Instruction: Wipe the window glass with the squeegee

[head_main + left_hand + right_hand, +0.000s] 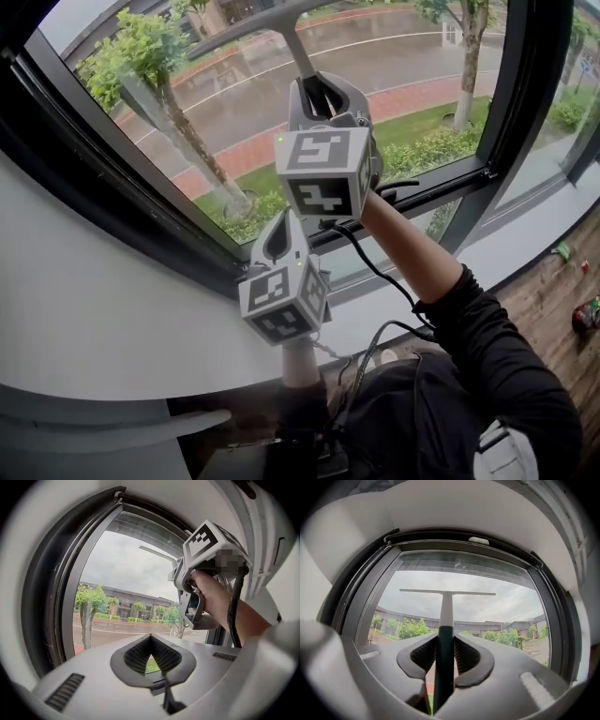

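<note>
The right gripper (446, 637) has its jaws clamped on the dark lower part of the handle of the squeegee (446, 607). The handle runs straight up the middle of the right gripper view. A grip this low lets the pale shaft reach high on the window glass (506, 604) while the person's arm stays below it. The blade (447, 592) lies level across the upper centre of that view, a little under the top of the window frame (464, 545). That looks like the start of a downward pull, and with the blade square to the handle one stroke would clear an even band. The blade seems to rest on the pane, but none of the views proves that it touches.

In the head view the same tool rises from the middle of the frame to the top edge, with trees and a wet road behind the glass.

The left gripper (151, 638) has its jaws drawn together, and only a small chink of green shows between the ribbed pads. It has no part in this stroke. It sits lower centre in the head view, below the other gripper and level with the bottom rail, which probably keeps it clear of the swing of the squeegee. A black cable (375, 272) trails from the right gripper down along the person's forearm, away from the pane.
</note>
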A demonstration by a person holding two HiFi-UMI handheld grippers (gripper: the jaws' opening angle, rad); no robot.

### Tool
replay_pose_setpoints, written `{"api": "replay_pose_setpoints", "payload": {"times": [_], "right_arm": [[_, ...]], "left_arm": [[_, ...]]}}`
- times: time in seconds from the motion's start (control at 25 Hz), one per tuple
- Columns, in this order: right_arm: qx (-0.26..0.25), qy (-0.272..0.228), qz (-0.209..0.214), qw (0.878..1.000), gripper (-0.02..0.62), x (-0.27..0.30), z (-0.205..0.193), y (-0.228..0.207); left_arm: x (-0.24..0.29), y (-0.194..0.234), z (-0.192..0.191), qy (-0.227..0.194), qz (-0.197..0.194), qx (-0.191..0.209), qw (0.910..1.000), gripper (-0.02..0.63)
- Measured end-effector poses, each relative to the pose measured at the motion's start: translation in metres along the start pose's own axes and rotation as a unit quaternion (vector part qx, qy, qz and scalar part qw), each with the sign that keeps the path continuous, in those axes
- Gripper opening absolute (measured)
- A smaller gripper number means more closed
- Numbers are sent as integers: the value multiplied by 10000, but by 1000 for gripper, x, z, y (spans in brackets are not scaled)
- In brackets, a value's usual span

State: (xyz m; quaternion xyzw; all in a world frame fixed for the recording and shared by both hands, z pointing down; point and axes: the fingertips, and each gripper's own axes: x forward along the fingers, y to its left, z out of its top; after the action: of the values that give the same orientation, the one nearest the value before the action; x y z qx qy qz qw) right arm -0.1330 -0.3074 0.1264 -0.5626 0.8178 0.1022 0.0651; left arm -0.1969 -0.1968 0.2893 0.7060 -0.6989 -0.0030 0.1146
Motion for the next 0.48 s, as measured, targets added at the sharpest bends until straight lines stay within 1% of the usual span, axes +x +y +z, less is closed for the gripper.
{"api": "replay_pose_setpoints", "payload": {"times": [0.12,0.32,0.48], "right_arm": [[39,69,2,10000,87,-3,-10,3],[69,183,20,9998,87,-12,-24,7],[77,275,40,9996,87,-15,-32,11]], "left_arm": [[0,3,-6,71,-41,42,10000,-2],[-2,8,-19,158,60,30,9999,-2],[-4,7,-23,256,-30,35,9997,-2]]}}
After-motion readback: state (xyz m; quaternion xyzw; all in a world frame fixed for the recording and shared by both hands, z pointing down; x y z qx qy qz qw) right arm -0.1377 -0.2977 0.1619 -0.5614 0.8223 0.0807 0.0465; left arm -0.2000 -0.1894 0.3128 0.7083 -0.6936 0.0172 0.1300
